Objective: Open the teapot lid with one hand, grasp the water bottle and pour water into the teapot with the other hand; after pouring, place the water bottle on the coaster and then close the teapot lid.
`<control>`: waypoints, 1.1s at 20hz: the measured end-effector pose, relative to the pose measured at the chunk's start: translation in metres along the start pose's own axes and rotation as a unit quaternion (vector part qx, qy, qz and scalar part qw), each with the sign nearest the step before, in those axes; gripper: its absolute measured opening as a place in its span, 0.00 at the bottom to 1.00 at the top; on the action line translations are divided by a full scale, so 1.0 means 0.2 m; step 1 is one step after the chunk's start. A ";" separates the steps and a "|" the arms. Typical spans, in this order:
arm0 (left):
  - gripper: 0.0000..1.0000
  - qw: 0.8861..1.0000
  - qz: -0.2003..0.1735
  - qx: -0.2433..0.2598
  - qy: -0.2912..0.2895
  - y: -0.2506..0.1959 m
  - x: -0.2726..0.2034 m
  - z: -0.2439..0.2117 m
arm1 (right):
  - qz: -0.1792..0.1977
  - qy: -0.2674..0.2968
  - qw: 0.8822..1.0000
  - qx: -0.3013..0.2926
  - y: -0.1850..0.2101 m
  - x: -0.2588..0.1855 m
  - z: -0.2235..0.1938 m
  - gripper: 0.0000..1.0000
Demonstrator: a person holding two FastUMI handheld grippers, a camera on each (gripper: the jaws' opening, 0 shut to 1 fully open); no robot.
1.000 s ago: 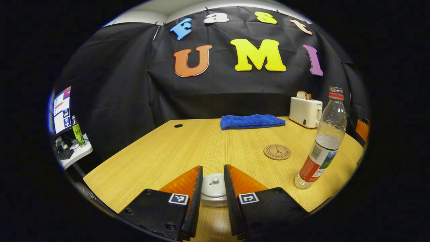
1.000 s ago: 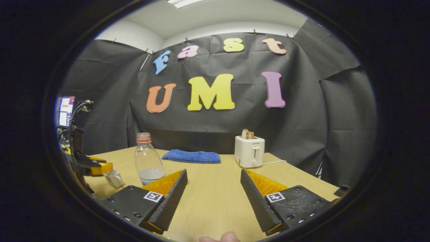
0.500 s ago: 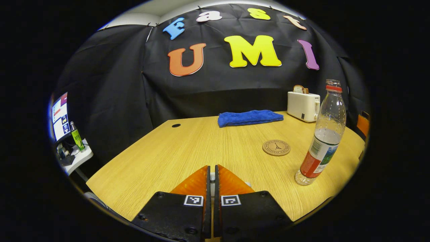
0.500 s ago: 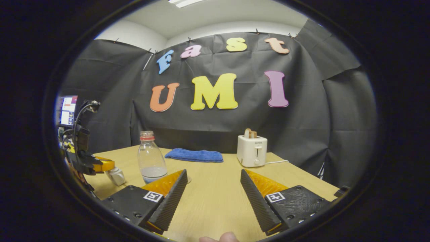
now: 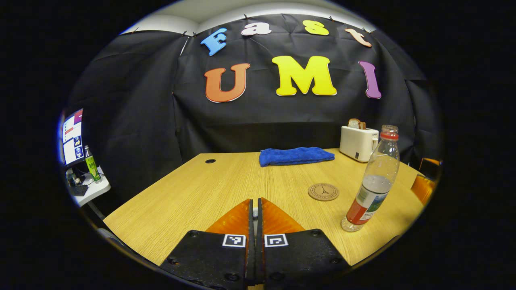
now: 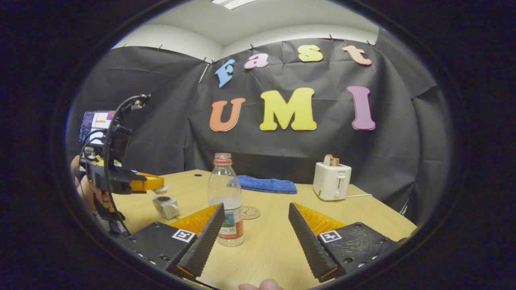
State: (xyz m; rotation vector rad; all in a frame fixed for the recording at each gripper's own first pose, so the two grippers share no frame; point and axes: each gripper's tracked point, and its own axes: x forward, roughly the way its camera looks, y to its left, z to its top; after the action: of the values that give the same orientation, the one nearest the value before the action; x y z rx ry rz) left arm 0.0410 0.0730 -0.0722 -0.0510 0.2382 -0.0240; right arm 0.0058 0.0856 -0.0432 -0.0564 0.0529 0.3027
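While the left gripper (image 6: 155,186) hangs above the teapot (image 6: 166,205), its fingers are pressed together on the lid (image 6: 162,189), lifted clear of the pot's open mouth; in the left gripper view only a sliver of what looks like the lid's knob shows between them. The right gripper (image 6: 254,231) is spread wide, the water bottle (image 6: 226,199) standing uncapped just ahead of its left finger. The coaster (image 5: 323,191) lies bare on the table (image 5: 201,189) beside the bottle
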 end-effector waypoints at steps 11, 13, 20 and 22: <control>0.03 0.999 0.009 -0.004 -0.035 0.07 -0.18 0.06 | 0.035 0.059 0.997 0.022 0.21 0.27 -0.16 0.95; 0.03 0.999 0.013 -0.001 -0.034 0.08 -0.18 0.06 | 0.031 0.061 0.998 0.016 0.22 0.27 -0.17 0.95; 0.03 0.999 0.017 -0.001 -0.040 0.12 -0.16 0.08 | 0.006 0.069 0.998 -0.002 0.20 0.32 -0.15 0.94; 0.03 0.999 0.017 -0.003 -0.044 0.14 -0.16 0.09 | 0.001 0.074 0.997 -0.008 0.20 0.36 -0.13 0.80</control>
State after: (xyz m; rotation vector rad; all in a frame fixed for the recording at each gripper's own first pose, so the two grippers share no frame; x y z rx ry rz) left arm 0.0147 0.1022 -0.0490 -0.0531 0.1516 0.0124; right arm 0.0611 0.1432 -0.0751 -0.0944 0.1967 0.2996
